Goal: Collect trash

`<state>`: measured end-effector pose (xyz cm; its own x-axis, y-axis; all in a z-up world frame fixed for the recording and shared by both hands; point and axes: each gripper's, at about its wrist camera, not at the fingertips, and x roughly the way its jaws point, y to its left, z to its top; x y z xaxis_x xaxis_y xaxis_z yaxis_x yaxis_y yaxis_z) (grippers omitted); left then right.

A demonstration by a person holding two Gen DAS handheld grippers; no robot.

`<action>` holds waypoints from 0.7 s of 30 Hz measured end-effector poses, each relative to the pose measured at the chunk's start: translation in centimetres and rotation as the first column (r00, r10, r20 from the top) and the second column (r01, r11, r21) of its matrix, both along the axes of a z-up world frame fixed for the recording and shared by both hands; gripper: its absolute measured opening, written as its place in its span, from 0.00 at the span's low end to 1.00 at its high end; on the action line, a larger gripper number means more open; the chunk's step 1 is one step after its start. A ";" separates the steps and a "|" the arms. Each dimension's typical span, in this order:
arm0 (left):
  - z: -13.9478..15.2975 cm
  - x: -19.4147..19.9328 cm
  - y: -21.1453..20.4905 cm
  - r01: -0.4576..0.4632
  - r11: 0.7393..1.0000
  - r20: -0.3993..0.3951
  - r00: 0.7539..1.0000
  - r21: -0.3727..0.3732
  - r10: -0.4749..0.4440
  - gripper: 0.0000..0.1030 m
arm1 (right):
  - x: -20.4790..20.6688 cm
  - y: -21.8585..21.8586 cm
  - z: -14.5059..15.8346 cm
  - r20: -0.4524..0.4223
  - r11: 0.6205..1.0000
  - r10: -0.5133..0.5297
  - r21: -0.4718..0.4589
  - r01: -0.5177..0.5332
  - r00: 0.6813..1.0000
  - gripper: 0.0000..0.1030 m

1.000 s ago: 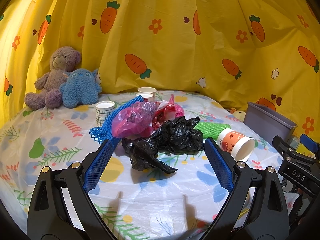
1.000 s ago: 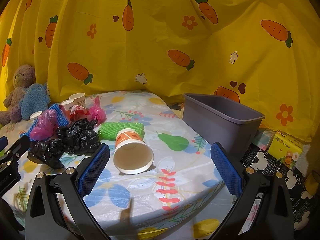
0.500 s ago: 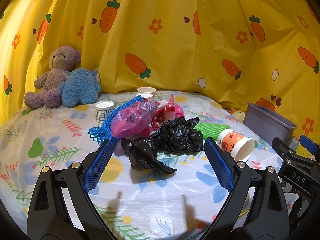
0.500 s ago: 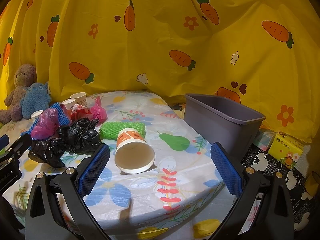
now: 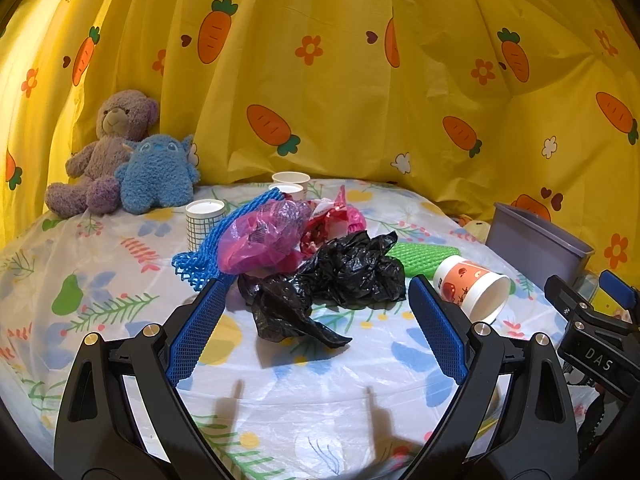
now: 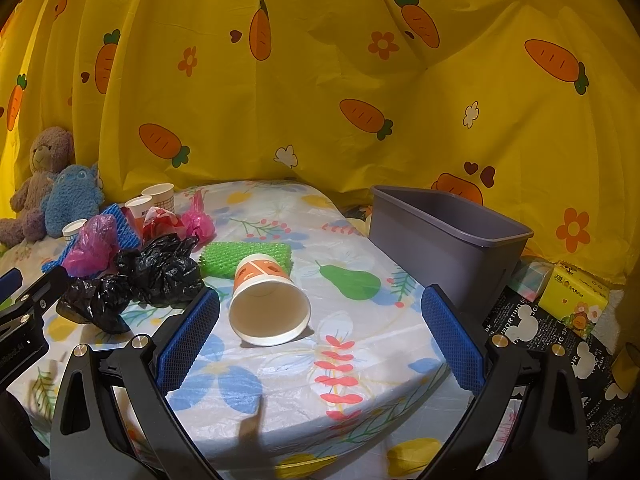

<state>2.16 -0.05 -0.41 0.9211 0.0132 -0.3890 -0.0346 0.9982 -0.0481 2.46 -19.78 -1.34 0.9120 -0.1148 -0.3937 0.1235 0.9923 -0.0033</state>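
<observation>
Crumpled black plastic bag (image 5: 328, 280) at the middle of the surface (image 5: 120, 280) — glossy, creased film in two lumps, one thin flap trailing toward the camera. Used here as the landmark.

Behind the bag and touching it: a translucent pink plastic bag (image 5: 264, 236), puffed and wrinkled, draped over a strip of blue foam netting (image 5: 200, 260) with an open diamond mesh; a red-and-white wrapper (image 5: 324, 224) beside that. Farther behind: three upright paper cups, one with a grid print (image 5: 205, 220), two plain ones (image 5: 291, 182).

Right of the bag: a green foam net sleeve (image 6: 246, 258), flat and oblong, long axis running left to right. Just in front of the sleeve, a tipped paper cup (image 6: 269, 304) with an orange printed wall and white rim — lying on its side, long axis pointing from the sleeve toward the right wrist camera, open mouth facing that camera, base against the sleeve.

Farther right of the bag, past the surface's edge: a grey plastic bin (image 6: 444, 236), rectangular, smooth-walled, open top.

Far left of the bag: a purple plush bear (image 5: 104, 156) and a fuzzy blue plush monster (image 5: 156, 176) against the yellow carrot-print cloth.

Left gripper (image 5: 318, 334) spread wide, blue textured pads flanking the black bag, holding nothing. Right gripper (image 6: 320, 334) likewise spread wide, hovering in front of the tipped cup, not touching it.
</observation>
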 end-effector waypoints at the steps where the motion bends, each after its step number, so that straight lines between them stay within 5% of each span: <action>1: 0.0 -0.1 0.1 0.001 1.000 0.001 1.000 0.000 -0.001 0.89 | 0.0 0.0 -0.1 0.001 1.000 0.002 0.000 -0.002 1.000 0.95; 13: -0.9 0.2 -0.2 0.041 0.999 0.008 0.999 0.023 -0.041 0.89 | 0.8 -0.4 -1.6 0.016 0.997 0.079 0.018 -0.079 0.997 0.95; 21: -1.7 0.5 2.3 0.020 0.999 0.019 1.000 -0.044 -0.019 0.89 | 3.8 0.0 -3.8 -0.012 0.989 0.143 0.024 -0.143 0.990 0.95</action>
<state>2.69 2.28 -2.06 0.9282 -0.0219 -0.3714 -0.0134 0.9957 -0.0921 6.24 -19.76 -5.15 0.9131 0.0257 -0.4070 -0.0199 0.9996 0.0187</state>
